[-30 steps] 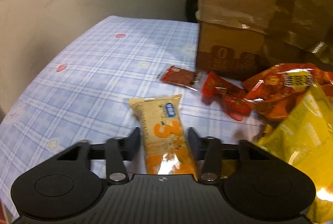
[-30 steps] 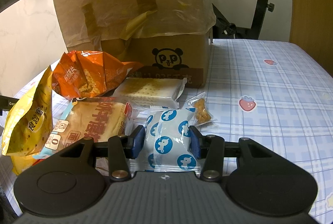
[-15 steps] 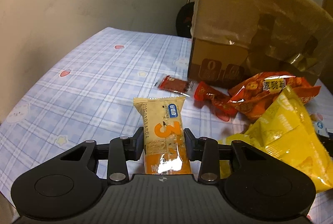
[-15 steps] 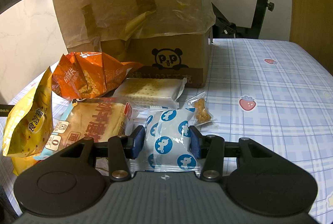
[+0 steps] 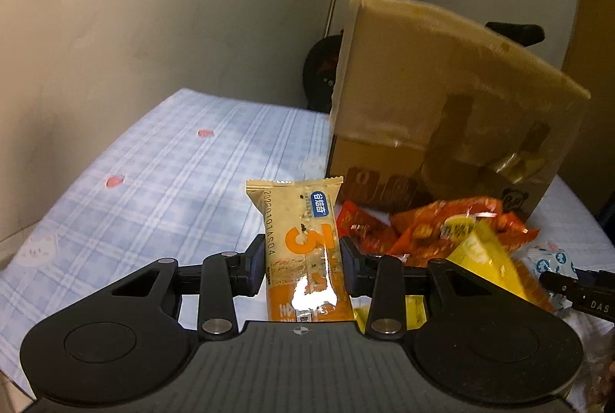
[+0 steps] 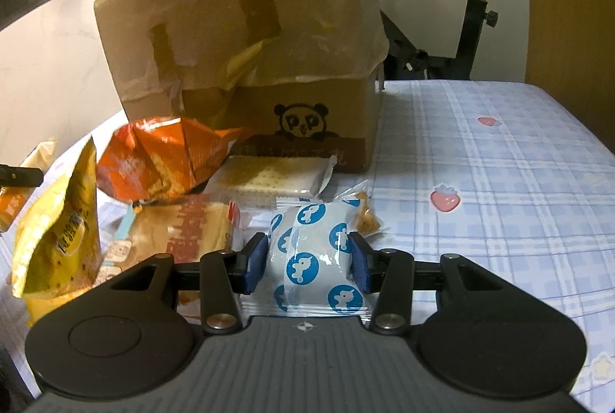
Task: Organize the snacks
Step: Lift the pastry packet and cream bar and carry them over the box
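Left wrist view: the left gripper (image 5: 302, 261) is clamped on an orange-and-cream snack bar (image 5: 303, 244), held clear of the checked tablecloth (image 5: 161, 182).
Right wrist view: the right gripper (image 6: 307, 261) is clamped on a white packet with blue dots (image 6: 313, 259), low and near, right of the snack pile.
Handling: both wrappers look light, glossy and slippery, and the contents likely crush.
Hold: mid-body across the width, as now.
Destination: probably the lined cardboard box (image 6: 269, 67), far behind the pile.

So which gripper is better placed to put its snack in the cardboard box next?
Probably left: the left gripper holds its orange snack bar raised clear of the table, while the right gripper sits low.
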A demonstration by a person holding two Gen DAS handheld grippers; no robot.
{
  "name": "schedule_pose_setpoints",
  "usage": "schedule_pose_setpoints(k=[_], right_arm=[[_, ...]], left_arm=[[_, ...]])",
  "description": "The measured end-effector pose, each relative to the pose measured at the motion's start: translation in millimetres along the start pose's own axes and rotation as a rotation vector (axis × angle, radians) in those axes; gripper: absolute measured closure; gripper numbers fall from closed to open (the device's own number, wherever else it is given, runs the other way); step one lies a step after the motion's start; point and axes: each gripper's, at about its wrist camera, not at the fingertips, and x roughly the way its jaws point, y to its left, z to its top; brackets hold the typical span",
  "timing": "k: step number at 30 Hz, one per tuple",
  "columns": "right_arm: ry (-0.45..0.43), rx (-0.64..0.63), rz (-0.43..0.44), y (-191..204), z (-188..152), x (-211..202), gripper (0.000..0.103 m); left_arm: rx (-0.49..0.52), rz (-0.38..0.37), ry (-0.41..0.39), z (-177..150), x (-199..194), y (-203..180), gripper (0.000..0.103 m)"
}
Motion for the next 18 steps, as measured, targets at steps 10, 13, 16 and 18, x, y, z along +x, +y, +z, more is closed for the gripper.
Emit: schedule_pose_setpoints(k=[10, 13, 16, 18], right_arm=[[-0.087, 0.024, -0.016, -8.0, 27.8, -28.2, 0.055], [-0.135, 0.027, -0.011, -7.5, 43.6, -41.0, 0.055], [-0.192, 0.025, 0.003, -5.4, 62.5, -55.5, 0.055], [-0.232, 0.023, 0.015, -3.4, 77.8, -64.7, 0.055]], left_arm=[[0.011, -0.079, -0.070, 27.5, -16.1, -5.6, 0.062], [0.029, -0.115, -0.103, 41.9, -22.0, -11.3, 0.062], [0.052, -0.150, -0.146, 60.0, -28.7, -18.6, 0.062], [0.067, -0.172, -0.181, 74.6, -32.7, -24.5, 0.062]])
